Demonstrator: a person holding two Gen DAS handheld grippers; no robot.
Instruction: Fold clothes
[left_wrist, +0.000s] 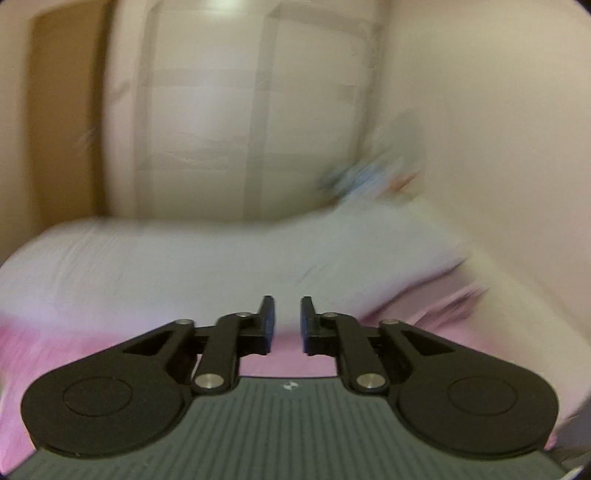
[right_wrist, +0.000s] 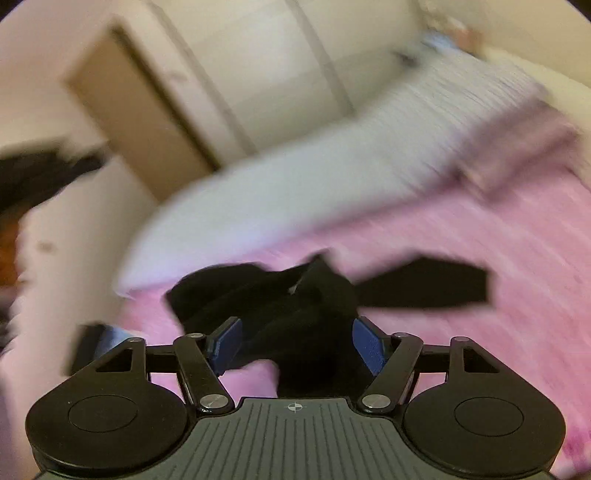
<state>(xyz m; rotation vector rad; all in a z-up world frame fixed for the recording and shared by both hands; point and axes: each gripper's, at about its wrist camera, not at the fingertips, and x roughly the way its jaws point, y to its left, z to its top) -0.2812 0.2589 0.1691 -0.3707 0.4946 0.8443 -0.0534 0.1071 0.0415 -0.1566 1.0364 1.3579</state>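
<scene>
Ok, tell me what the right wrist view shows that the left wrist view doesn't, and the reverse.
Only the right wrist view shows the black garment lying crumpled on the pink bedsheet, seen between the open fingers of the right gripper; it is too blurred to tell contact. It also shows a dark blurred shape at the left edge.

Only the left wrist view shows the left gripper, its fingers narrowly apart with nothing between them.

Both show the pink bedsheet, the white pillow, the pale wardrobe doors and the tan door.

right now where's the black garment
In the right wrist view, the black garment lies crumpled on the pink bedspread, just ahead of the open right gripper, near the white pillow.
</scene>
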